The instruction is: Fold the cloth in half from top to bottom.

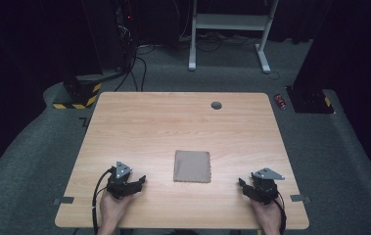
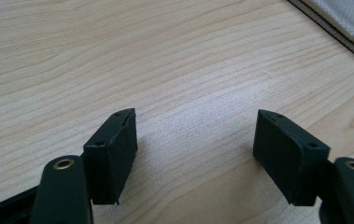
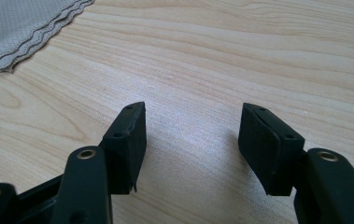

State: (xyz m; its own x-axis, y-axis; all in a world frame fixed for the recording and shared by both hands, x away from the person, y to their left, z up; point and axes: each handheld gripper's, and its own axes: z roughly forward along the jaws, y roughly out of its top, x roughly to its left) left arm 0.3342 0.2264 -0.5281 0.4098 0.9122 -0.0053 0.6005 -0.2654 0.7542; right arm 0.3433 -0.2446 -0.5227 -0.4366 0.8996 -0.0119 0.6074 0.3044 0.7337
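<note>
High view: a folded grey cloth (image 1: 192, 166) lies mid-bench (image 1: 173, 122), between left gripper (image 1: 135, 183) and right gripper (image 1: 245, 186). Both grippers gape, holding nothing; bare wood separates them from it

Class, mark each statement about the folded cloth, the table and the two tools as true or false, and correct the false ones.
1. The folded grey cloth lies on the wooden table between the two tools. True.
2. The left tool is shut on the cloth. False: its jaws stand open over bare wood, apart from the cloth.
3. The right tool is open and holds nothing. True.
4. The cloth hangs over the table's near edge. False: it lies flat, well inside the edges.
5. A small round grey cap sits near the table's far edge. True.
</note>
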